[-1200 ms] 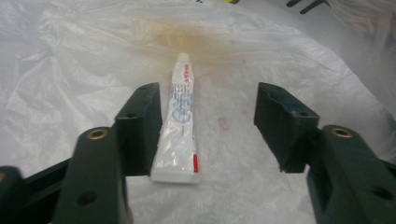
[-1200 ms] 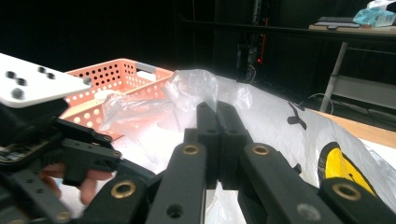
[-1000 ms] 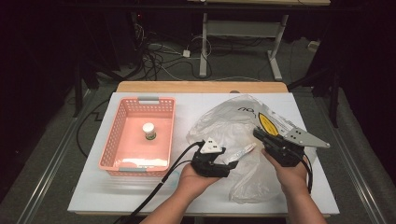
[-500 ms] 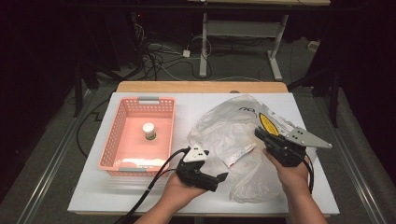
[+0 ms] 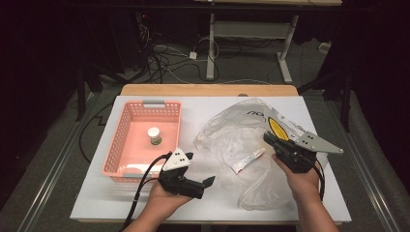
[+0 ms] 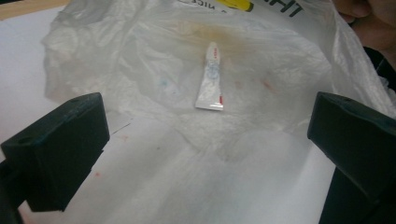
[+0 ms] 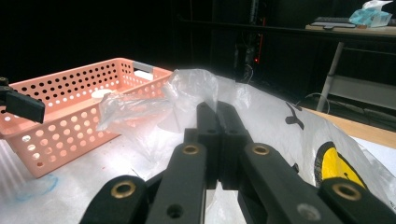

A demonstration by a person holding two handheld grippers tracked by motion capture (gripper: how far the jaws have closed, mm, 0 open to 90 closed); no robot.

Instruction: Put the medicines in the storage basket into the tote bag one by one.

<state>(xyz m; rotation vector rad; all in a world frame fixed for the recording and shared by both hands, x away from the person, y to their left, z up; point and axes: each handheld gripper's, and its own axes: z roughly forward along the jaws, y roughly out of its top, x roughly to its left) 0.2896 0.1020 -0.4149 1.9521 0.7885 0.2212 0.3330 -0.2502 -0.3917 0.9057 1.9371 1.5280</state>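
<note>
Small jar (image 5: 154, 135) in pink basket (image 5: 126, 129)

Light falls from above onto the table (image 5: 217, 198), which reads bright white against a nearly black room; the floor around it stays dim grey. The bag (image 5: 241, 140) catches soft glare along its folds in the high view, which is fairly soft overall (fine detail is lost). In the left gripper view the bag (image 6: 187, 56) is washed out and hazy, the tube (image 6: 211, 77) inside it slightly soft, and the near jaws are dark and blurred. The right gripper view is sharper on the jaws, with brass rivets glinting; the basket (image 7: 70, 112) is evenly lit, the background mostly black, and the bag (image 7: 196, 88) gleams at its crumpled top.
</note>
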